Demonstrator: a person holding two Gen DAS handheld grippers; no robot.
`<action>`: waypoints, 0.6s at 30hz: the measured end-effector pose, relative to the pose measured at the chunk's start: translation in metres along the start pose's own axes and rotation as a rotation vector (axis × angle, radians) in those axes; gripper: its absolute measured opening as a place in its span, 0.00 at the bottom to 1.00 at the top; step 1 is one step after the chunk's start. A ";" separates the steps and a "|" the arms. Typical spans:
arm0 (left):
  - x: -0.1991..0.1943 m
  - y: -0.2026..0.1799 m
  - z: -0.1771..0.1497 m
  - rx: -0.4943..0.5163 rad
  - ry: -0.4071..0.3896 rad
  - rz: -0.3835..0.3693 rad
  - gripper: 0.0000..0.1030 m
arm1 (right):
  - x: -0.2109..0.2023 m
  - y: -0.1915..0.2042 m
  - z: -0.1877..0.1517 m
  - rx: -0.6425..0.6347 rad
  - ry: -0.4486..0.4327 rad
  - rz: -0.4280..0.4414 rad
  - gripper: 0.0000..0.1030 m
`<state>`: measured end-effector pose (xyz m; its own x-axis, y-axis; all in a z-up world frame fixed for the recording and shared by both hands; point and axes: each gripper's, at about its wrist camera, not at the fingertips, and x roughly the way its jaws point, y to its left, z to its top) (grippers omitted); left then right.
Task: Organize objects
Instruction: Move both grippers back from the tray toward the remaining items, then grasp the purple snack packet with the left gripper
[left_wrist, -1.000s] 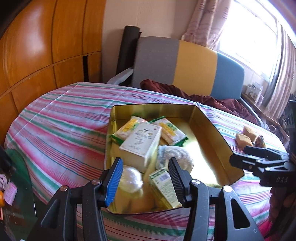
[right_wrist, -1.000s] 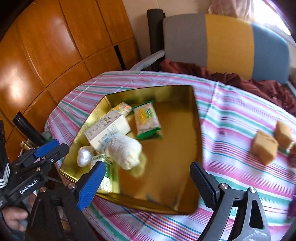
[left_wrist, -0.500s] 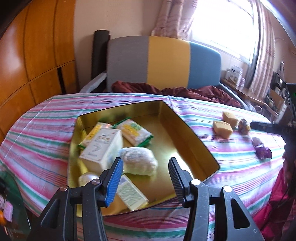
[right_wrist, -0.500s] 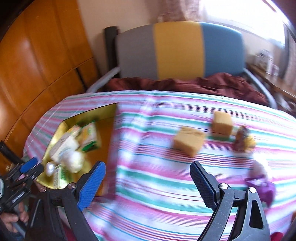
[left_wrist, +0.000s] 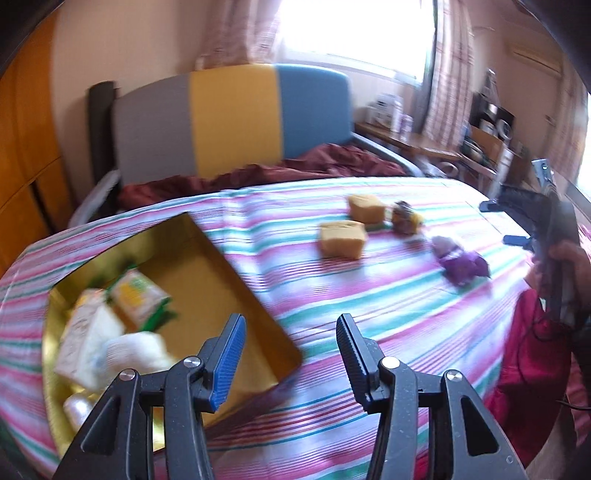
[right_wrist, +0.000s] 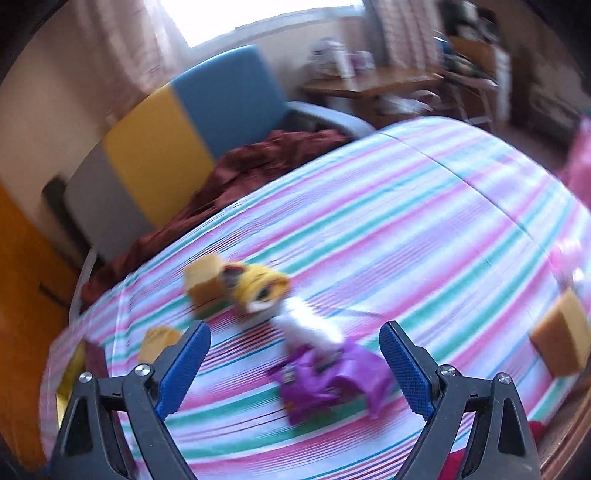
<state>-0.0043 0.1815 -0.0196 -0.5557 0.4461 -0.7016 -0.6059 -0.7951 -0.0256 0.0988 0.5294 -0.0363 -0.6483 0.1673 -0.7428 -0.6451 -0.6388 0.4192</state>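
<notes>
**Both grippers empty over striped table, purple packet between right jaws**

Right gripper (right_wrist: 294, 363) jaws spread wide, nothing clamped. Purple crinkly foil packet (right_wrist: 325, 380) lies flat on the striped tablecloth (right_wrist: 424, 221) in the gap between the blue ribbed pads, touching neither pad. A white tube-like piece (right_wrist: 308, 325) sits at its far end; the pair's long axis runs away from the camera, leaning up-left. Heavy motion blur, so the exact shape is unclear.

Just beyond: a yellow wrapped toy-like item (right_wrist: 258, 288), soft-looking, touching a tan sponge-like block (right_wrist: 203, 284). A second tan block (right_wrist: 159, 341) sits near the left pad. Another tan block (right_wrist: 561, 332) sits at the right edge, well apart.

Left gripper (left_wrist: 290, 354) jaws partly open and empty, hovering over the near table edge beside the gold metal tin (left_wrist: 229, 280). The tin is rectangular and shiny-walled, one corner towards the camera. Inside at the left end: a green-yellow snack packet (left_wrist: 138, 295), a white carton box (left_wrist: 85, 339), a white mesh-wrapped lump (left_wrist: 136, 350) and a small pale ball (left_wrist: 75, 406), crowded and touching.

In the left view two tan blocks (left_wrist: 341, 240) sit mid-table, near each other. The purple packet (left_wrist: 461, 262) lies right of them, near the person's hand (left_wrist: 565, 258) holding the right gripper's handle.

Behind the table: a grey-yellow-blue padded chair (left_wrist: 236, 118) with maroon cloth (left_wrist: 258, 173) on the seat.
</notes>
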 end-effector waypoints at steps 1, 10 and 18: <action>0.006 -0.009 0.003 0.015 0.012 -0.020 0.50 | -0.001 -0.012 0.003 0.070 0.004 0.014 0.90; 0.067 -0.092 0.029 0.083 0.159 -0.252 0.50 | -0.017 -0.024 0.007 0.157 -0.123 0.133 0.91; 0.135 -0.156 0.061 -0.029 0.317 -0.409 0.50 | -0.017 -0.021 0.001 0.154 -0.139 0.186 0.92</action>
<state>-0.0195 0.3905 -0.0665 -0.0741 0.5804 -0.8110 -0.7192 -0.5944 -0.3597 0.1236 0.5408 -0.0319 -0.8036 0.1661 -0.5715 -0.5570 -0.5483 0.6238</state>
